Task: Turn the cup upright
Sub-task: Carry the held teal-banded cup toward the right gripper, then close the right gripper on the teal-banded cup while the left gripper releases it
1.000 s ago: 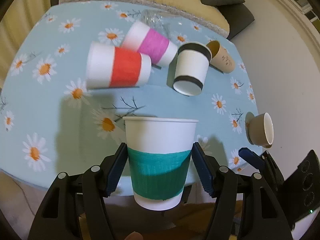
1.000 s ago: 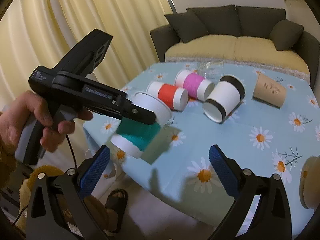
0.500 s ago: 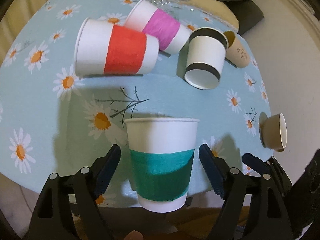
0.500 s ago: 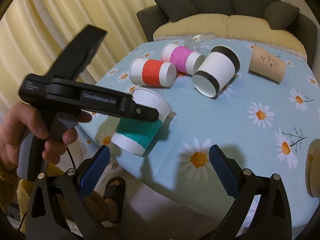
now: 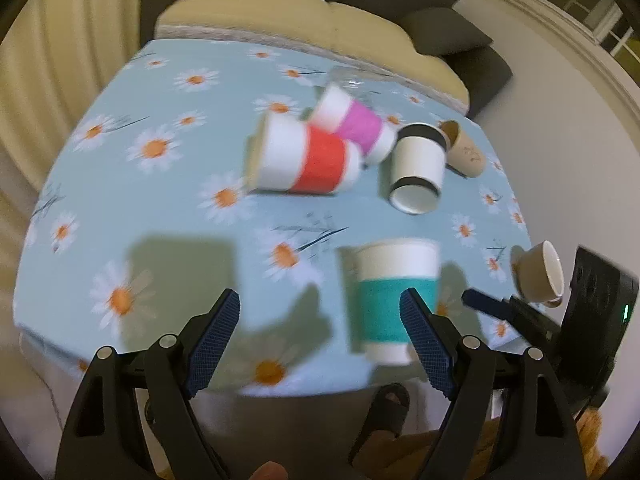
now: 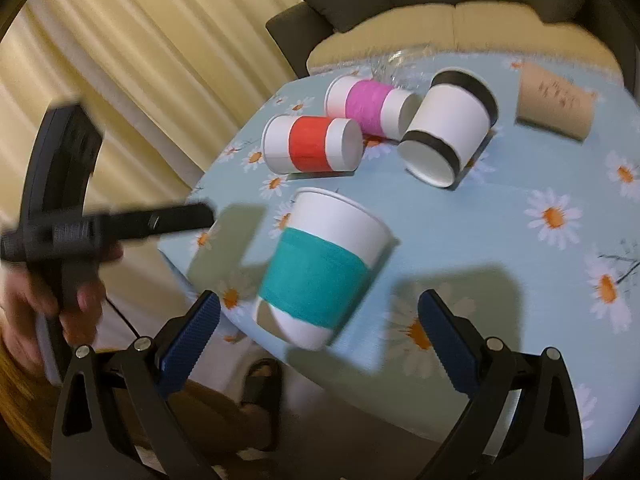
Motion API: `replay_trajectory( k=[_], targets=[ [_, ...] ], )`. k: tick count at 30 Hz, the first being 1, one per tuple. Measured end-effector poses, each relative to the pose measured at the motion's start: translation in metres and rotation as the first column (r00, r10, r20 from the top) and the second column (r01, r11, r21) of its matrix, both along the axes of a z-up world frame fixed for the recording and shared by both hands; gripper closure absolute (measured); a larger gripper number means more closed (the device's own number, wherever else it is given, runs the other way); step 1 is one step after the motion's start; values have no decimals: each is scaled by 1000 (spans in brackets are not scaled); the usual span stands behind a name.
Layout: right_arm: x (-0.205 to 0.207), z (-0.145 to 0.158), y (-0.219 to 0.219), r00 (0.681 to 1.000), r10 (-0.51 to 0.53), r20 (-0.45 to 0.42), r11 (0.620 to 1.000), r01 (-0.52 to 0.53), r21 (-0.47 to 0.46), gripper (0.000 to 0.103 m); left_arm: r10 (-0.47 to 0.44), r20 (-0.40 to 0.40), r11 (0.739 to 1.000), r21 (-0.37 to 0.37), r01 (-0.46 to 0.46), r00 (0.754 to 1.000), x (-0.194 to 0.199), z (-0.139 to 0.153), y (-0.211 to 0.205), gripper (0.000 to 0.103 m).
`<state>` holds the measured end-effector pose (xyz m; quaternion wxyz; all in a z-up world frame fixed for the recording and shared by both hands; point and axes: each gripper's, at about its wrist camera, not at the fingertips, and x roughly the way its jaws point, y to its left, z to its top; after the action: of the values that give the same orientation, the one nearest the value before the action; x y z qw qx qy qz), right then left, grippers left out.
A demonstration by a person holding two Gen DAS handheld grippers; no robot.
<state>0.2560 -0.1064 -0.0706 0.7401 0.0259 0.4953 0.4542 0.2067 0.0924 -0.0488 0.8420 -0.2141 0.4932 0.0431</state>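
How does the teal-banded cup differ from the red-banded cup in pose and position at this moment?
The teal-banded cup stands upright, mouth up; the red-banded cup lies on its side. The teal one sits near the table's front edge, apart from the others; the red one lies farther back beside the pink-banded cup. Both are white paper cups with one coloured band.

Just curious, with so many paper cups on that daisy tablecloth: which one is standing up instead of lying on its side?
The teal-banded cup, rim up near the table's front edge. The red-banded cup, pink-banded cup, black-banded cup and brown cup all lie sideways.
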Motion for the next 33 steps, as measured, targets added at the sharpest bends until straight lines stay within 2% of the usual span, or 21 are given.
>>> replay_trajectory(
  k=[6,8,11,13,16,19,21,23,29,33],
  targets=[
    [11,-7,13,997,-37,-61,999,35,-36,5,98,18,995,4,-98,995,-38,-20,11,23],
    [15,-9,16,995,-58,-79,997,53,-56,5,97,19,995,24,-98,995,-44,-24,9,23],
    [26,-12,19,986,-74,-147,996,65,-68,5,79,25,991,103,-82,997,-54,-29,4,23],
    [34,-12,19,981,-106,-163,992,93,-84,5,76,38,989,124,-81,996,-60,-31,3,23],
    [42,-15,20,961,-153,-231,985,130,-111,6,52,40,989,137,-57,998,-64,-35,0,23],
    [40,-13,27,958,-174,-227,977,139,-162,6,25,42,985,168,-32,999,-65,-37,-3,23],
    [40,-12,34,956,-178,-235,973,136,-184,8,9,53,987,160,-17,999,-65,-36,-4,23],
    [39,-12,42,955,-184,-234,968,134,-213,14,-3,58,987,160,-6,998,-65,-35,-5,23],
    [34,-12,57,959,-188,-211,950,123,-288,18,-15,40,988,155,8,999,-64,-40,-4,23],
    [42,-19,58,947,-217,-238,939,136,-316,30,-39,49,987,156,30,998,-65,-39,-7,23]
  ],
)
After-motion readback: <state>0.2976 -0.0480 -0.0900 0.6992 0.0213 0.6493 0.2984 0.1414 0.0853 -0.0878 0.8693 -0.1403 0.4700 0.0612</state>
